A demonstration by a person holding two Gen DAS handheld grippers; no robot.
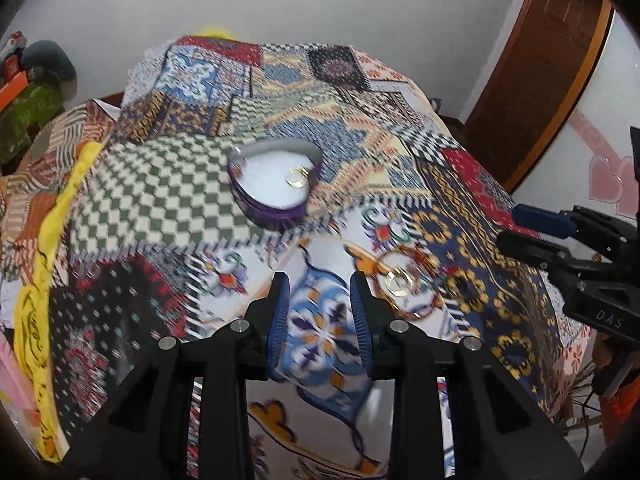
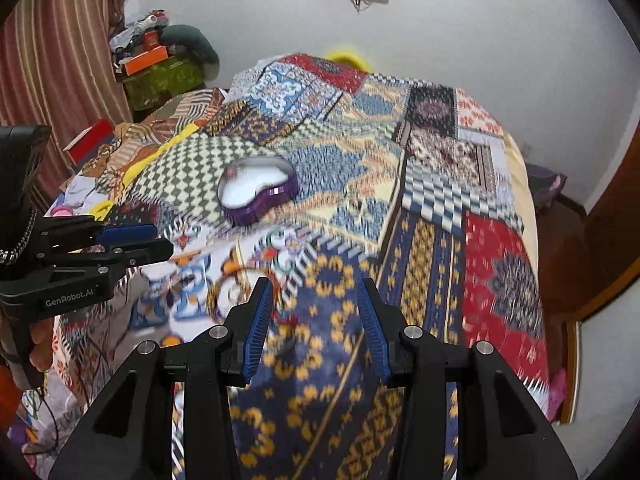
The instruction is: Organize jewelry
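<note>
A purple heart-shaped jewelry box (image 1: 276, 184) with a white lining sits open on the patterned bedspread; it also shows in the right wrist view (image 2: 258, 192). A gold ring (image 1: 297, 178) lies inside it. A second gold ring (image 1: 398, 280) lies on the bedspread just right of my left gripper's fingertips. My left gripper (image 1: 320, 284) is open and empty, above the cloth. My right gripper (image 2: 314, 292) is open and empty over a dark blue patch. Each gripper shows at the edge of the other's view, the right one (image 1: 532, 232) and the left one (image 2: 136, 240).
The patchwork bedspread (image 2: 440, 200) covers the whole bed. A yellow cloth (image 1: 52, 240) lies along its left edge. Boxes and clutter (image 2: 156, 64) stand at the back left by a curtain. A wooden door frame (image 1: 540, 80) is at the right.
</note>
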